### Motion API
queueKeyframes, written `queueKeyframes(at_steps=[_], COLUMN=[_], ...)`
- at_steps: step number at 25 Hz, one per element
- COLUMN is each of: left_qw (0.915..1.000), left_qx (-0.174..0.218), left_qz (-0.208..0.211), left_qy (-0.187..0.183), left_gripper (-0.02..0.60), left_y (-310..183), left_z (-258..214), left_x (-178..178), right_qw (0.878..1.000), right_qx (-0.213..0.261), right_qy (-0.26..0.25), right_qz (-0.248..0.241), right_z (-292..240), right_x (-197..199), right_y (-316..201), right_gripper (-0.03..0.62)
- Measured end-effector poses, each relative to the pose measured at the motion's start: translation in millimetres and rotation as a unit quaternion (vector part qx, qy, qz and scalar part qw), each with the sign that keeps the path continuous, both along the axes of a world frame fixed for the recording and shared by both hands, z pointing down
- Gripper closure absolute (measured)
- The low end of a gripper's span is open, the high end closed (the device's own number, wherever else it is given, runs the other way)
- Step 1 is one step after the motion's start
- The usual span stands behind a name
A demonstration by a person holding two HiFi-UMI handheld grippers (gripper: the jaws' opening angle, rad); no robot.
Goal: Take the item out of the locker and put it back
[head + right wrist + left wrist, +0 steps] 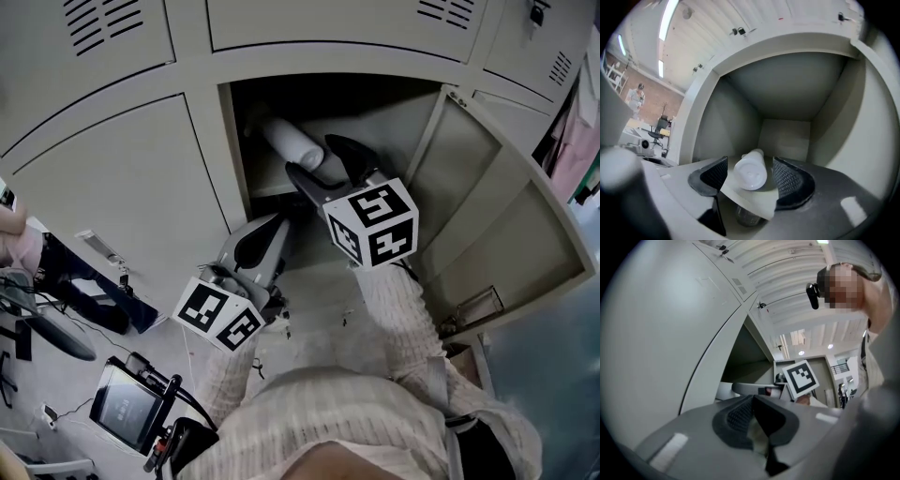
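**Bottle down in the locker, tongs slack**

Bottle (750,171), white, lies on its side inside the open locker (787,89), between my right tongs (323,161), which stand released either side of it. My left tongs (752,416) are clenched on nothing. It looks like light, smooth plastic, likely slippery; I'd grip mid-body. The walls leave little room.

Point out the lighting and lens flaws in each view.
Head view: the locker interior is shadowed, the bottle pale against it, its edges bowed. Left gripper view: heavy fisheye, black corners, the left tool close and soft. Right gripper view: ceiling lights blown out, bottle sharp, black corners.
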State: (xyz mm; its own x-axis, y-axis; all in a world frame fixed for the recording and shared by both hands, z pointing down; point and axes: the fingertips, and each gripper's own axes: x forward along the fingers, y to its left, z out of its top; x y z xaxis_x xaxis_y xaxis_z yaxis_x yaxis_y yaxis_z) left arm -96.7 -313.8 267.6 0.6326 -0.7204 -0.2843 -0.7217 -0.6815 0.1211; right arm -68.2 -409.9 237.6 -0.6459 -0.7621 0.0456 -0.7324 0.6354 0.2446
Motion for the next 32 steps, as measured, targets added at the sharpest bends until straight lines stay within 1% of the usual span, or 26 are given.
queueKeyframes(at_steps=[3, 7, 9, 10, 12, 13, 16, 18, 21, 22, 28, 32], left_qw=[1.0, 1.0, 0.9999, 0.9999, 0.9997, 0.9996, 0.9992, 0.9991, 0.9983, 0.9977, 0.9944, 0.9924], left_qx=[0.0, -0.004, -0.01, -0.013, -0.02, -0.024, -0.032, -0.037, -0.053, -0.062, -0.103, -0.122], left_qz=[-0.005, -0.007, -0.006, -0.005, -0.007, -0.008, -0.009, -0.009, -0.01, -0.01, -0.005, 0.003], left_qy=[-0.002, -0.002, -0.002, -0.003, -0.012, -0.016, -0.02, -0.02, -0.022, -0.023, -0.02, -0.014], left_gripper=[0.577, 0.577, 0.577, 0.577, 0.577, 0.577, 0.577, 0.577, 0.577, 0.577, 0.577, 0.577], left_y=[1.9, 7.4, 11.6, 13.3, 15.2, 16.6, 24.1, 29.7, 35.8, 37.1, 48.5, 55.2], left_z=[-2.2, -2.0, 0.9, 3.2, 9.3, 12.6, 19.8, 24.3, 37.6, 44.4, 75.1, 87.9], left_x=[-2.3, 0.3, 3.2, 4.9, 8.7, 10.6, 15.4, 17.7, 20.7, 22.0, 27.7, 32.0], right_qw=[0.999, 0.995, 0.992, 0.99, 0.987, 0.986, 0.983, 0.978, 0.966, 0.964, 0.973, 0.974], right_qx=[-0.003, 0.023, 0.033, 0.04, 0.06, 0.068, 0.071, 0.076, 0.079, 0.075, 0.019, -0.019], right_qy=[-0.045, -0.089, -0.111, -0.119, -0.134, -0.14, -0.157, -0.179, -0.221, -0.227, -0.206, -0.206], right_qz=[-0.025, -0.045, -0.054, -0.057, -0.059, -0.061, -0.067, -0.08, -0.109, -0.113, -0.1, -0.095], right_z=[-1.3, -7.8, -8.1, -7.8, -6.5, -4.1, 6.8, 10.4, 15.5, 19.7, 59.9, 80.3], right_x=[4.6, 15.9, 22.9, 26.6, 33.2, 35.8, 42.7, 47.3, 49.2, 48.4, 40.3, 38.0], right_y=[16.7, 44.7, 61.2, 69.3, 84.9, 92.1, 110.8, 124.4, 146.2, 151.1, 159.8, 162.9], right_gripper=[0.288, 0.309, 0.335, 0.356, 0.463, 0.496, 0.545, 0.594, 0.594, 0.594, 0.594, 0.599])
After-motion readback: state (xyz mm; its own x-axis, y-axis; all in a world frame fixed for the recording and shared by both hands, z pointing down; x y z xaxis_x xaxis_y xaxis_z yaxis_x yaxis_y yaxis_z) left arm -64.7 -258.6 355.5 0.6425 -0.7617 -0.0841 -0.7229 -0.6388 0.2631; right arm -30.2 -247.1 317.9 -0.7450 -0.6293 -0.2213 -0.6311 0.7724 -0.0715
